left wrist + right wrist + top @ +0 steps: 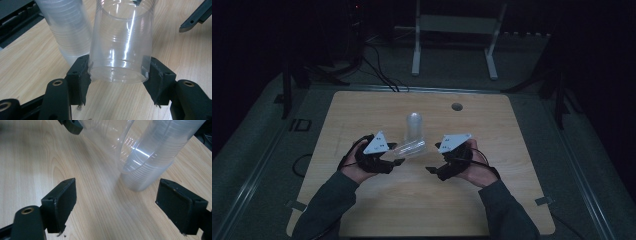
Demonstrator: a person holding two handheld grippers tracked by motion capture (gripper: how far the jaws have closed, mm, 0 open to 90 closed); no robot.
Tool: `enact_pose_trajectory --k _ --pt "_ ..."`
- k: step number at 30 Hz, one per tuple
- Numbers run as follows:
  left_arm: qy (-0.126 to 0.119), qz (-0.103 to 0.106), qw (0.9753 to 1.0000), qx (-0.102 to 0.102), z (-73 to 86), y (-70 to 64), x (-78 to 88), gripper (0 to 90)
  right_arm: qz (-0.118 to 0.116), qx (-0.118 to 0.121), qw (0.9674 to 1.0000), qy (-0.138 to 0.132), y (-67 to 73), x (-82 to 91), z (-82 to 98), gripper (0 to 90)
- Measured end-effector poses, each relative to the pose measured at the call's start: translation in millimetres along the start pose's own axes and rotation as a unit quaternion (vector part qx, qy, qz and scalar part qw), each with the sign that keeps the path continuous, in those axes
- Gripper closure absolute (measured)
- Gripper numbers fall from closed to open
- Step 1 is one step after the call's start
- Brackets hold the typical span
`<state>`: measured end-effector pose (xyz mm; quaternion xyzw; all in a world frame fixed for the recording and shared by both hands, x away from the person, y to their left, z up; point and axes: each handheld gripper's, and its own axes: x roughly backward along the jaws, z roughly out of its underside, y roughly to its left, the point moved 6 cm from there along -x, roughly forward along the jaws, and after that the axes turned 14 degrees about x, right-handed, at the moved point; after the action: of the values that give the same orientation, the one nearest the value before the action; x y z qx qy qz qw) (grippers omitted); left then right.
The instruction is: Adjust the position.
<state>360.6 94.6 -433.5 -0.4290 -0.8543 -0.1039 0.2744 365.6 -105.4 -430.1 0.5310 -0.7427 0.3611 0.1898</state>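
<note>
Your left gripper holds a clear plastic cup by its base; your right gripper stands open with nothing in it.

In the left gripper view your two black jaws press on either side of the cup's closed bottom end, and the cup runs away from them with its open mouth at the far end, raised off the wooden bench. Just to the left of those jaws, behind the held cup, a stack of clear cups stands on the bench. In the right gripper view your jaws are spread wide over bare bench, pads touching nothing; the stack sits just beyond them, toward the right-hand jaw, and the held cup lies ahead between the two grippers.
</note>
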Motion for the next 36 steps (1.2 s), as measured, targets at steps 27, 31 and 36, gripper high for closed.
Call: enact_pose_trajectory --k 27,31,36 --pt "-0.098 -0.003 0.9928 0.07 -3.2 14.1 15.4 41.7 0.015 -0.078 0.9934 -0.083 -2.3 -6.2 -10.9 16.7" --pt "-0.1 -0.001 0.9924 0.071 -3.2 14.3 15.8 41.7 0.018 -0.093 0.9909 -0.096 -3.3 -8.0 -13.1 16.7" --pt "-0.109 0.006 0.9913 0.074 -3.6 11.6 16.0 41.7 0.017 -0.11 0.9876 -0.11 -3.3 -10.3 -16.9 16.8"
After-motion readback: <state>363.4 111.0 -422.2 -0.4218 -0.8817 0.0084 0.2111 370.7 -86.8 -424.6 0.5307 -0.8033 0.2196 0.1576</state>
